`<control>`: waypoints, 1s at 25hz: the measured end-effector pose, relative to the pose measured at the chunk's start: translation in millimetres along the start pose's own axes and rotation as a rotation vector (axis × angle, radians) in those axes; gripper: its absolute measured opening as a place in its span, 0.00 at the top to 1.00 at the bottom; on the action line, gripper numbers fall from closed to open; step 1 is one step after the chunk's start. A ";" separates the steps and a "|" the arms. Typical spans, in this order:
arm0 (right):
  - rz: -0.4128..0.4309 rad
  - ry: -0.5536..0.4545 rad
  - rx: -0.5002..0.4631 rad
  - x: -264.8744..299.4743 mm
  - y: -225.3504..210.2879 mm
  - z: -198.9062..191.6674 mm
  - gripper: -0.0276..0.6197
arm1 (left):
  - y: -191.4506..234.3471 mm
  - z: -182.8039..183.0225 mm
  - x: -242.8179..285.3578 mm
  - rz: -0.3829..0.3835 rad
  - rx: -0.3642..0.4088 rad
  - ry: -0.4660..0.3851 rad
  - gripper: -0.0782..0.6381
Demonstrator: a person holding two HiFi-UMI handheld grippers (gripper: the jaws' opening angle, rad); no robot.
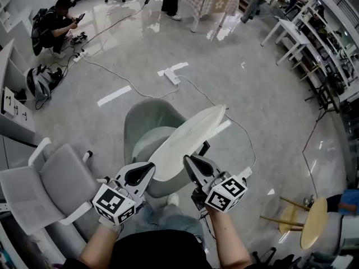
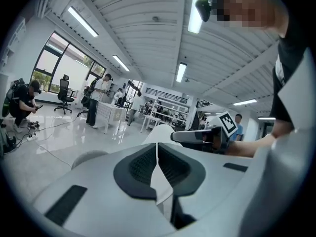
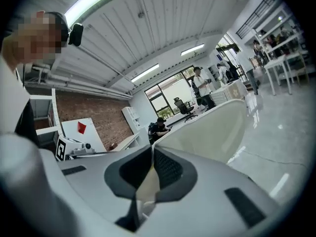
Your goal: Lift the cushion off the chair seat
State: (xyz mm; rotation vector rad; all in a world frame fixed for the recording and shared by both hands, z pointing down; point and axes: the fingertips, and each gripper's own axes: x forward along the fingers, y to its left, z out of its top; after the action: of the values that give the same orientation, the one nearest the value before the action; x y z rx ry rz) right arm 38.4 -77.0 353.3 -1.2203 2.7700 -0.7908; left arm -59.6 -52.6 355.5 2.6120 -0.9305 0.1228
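Observation:
A flat, cream-white round cushion [image 1: 188,142] hangs tilted in the air above the pale green chair [image 1: 147,129], its far edge raised. My left gripper [image 1: 150,170] is shut on the cushion's near left rim, and my right gripper [image 1: 187,162] is shut on its near right rim. In the left gripper view the cushion [image 2: 159,132] shows as a thin white edge pinched between the dark pads [image 2: 143,164]. The right gripper view shows the cushion [image 3: 212,127] curving away from the shut jaws. The chair seat is partly hidden under the cushion.
A grey armchair [image 1: 53,189] stands close at the left. A round wooden stool [image 1: 311,220] is at the lower right. Cables and a power strip [image 1: 171,76] lie on the glossy floor beyond the chair. A person [image 1: 56,27] crouches far left; tables stand further back.

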 end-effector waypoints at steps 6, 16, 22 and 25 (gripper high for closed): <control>0.044 -0.041 -0.116 -2.5 30.6 31.4 0.92 | -10.1 28.2 2.0 -0.034 0.051 -0.038 0.87; 0.072 -0.084 -0.279 -7.8 55.3 76.9 0.92 | -23.1 63.6 0.1 -0.054 0.128 -0.077 0.87; 0.086 -0.110 -0.336 -15.7 61.4 114.6 0.92 | -24.0 100.4 4.3 -0.040 0.157 -0.114 0.87; 0.092 -0.117 -0.347 -19.7 59.9 118.2 0.92 | -23.2 107.0 6.1 -0.034 0.168 -0.129 0.87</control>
State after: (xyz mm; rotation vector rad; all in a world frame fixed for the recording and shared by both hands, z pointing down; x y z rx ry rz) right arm 35.7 -81.7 219.4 -1.1251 2.9197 -0.2280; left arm -44.5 -78.7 250.1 2.8181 -0.9556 0.0240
